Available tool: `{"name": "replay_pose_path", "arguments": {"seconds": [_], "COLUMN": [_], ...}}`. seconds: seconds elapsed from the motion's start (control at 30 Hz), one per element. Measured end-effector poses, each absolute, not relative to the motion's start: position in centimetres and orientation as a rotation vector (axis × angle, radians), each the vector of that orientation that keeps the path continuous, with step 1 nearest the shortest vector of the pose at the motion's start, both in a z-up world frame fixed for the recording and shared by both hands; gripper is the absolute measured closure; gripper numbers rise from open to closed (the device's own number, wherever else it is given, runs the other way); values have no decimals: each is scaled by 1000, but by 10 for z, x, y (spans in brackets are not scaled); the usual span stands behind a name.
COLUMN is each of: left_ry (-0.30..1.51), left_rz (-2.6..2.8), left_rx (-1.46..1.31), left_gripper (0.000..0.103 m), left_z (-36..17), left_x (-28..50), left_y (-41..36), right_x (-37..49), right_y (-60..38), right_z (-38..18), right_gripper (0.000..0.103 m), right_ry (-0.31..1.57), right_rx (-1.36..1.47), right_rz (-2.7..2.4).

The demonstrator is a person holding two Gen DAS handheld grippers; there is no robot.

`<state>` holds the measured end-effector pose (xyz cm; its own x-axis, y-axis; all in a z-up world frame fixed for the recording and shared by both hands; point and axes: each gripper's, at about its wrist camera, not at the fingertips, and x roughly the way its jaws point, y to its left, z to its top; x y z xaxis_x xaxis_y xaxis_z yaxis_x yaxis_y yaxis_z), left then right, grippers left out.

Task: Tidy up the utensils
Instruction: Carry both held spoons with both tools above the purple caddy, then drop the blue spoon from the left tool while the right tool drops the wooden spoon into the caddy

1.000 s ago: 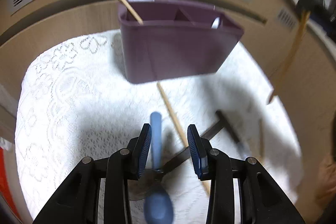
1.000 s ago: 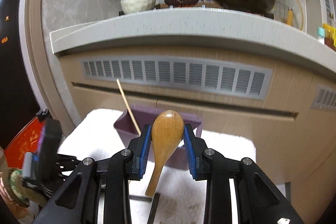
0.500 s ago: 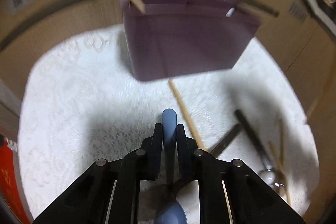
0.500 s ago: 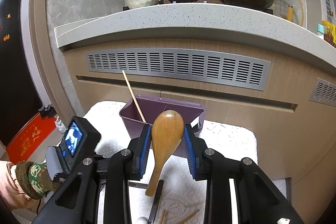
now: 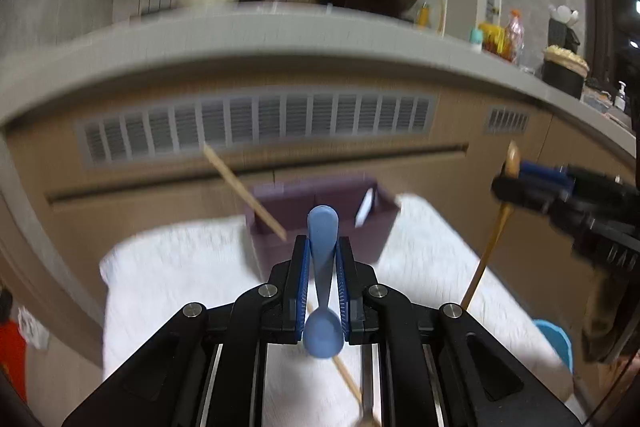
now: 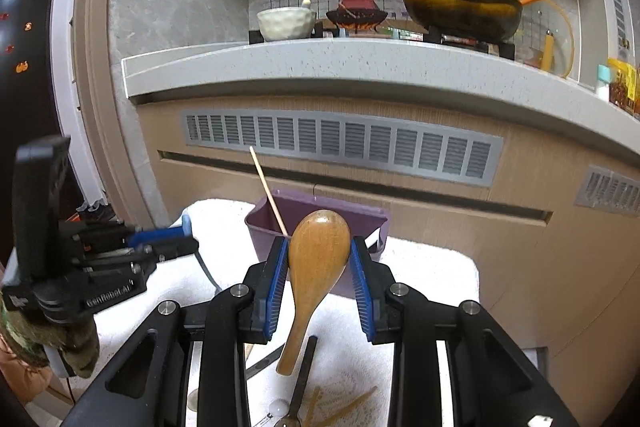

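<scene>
Left tongs (image 5: 322, 281) clenched on the handle of the blue spoon (image 5: 322, 259), bowl hanging low behind the pads at centre frame, handle tip poking up toward the purple caddy (image 5: 320, 215). Right tongs (image 6: 318, 281) clamped on the bowl of the wooden spoon (image 6: 316, 267), handle drooping to the lower centre of that view. Caddy standing at mid-frame on the white lace cloth (image 5: 180, 267) covering the desk, one chopstick (image 5: 244, 193) already leaning out of its left compartment, something pale upright in the right one.

Best carried forward and a little higher before tipping, so that the blue handle clears the near wall rather than knocking it. Worth picking the compartment early: dividers hard to make out in the blurred left view, so better judged from the sharper right view. Advisable to rotate the wrist until the spoon hangs near vertical over the opening, then loosen only once the low end is inside. Prudent to keep the two tongs apart over the caddy; one delivery at a time, since the light caddy would probably slide or tip if bumped. Remaining chopsticks (image 6: 344, 407) and dark-handled pieces (image 6: 302, 371) lying loose at the bottom of the right view, left for later.
</scene>
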<state>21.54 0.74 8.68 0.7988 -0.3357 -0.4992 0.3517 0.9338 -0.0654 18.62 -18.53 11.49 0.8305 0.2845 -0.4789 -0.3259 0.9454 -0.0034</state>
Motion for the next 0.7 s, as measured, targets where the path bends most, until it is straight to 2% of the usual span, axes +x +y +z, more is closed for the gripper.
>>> {"name": "replay_pose_path", "arguments": {"seconds": [0.2, 0.37, 0.53, 0.7], "left_ry": [291, 216, 243, 353], "left_rz": [-343, -333, -333, -345], "left_rx": [78, 13, -30, -53], "left_gripper": [90, 90, 90, 90], "left_z": [173, 216, 202, 156], "left_x": [235, 270, 307, 348], "left_y": [3, 14, 18, 9], "right_x": [195, 222, 266, 315], "right_y": [-184, -183, -178, -166], "right_z": [157, 204, 210, 171], "right_gripper": [74, 74, 74, 74], "right_ry": [385, 265, 238, 328], "right_rx": [-114, -136, -135, -135], "right_rz": [296, 249, 230, 214]}}
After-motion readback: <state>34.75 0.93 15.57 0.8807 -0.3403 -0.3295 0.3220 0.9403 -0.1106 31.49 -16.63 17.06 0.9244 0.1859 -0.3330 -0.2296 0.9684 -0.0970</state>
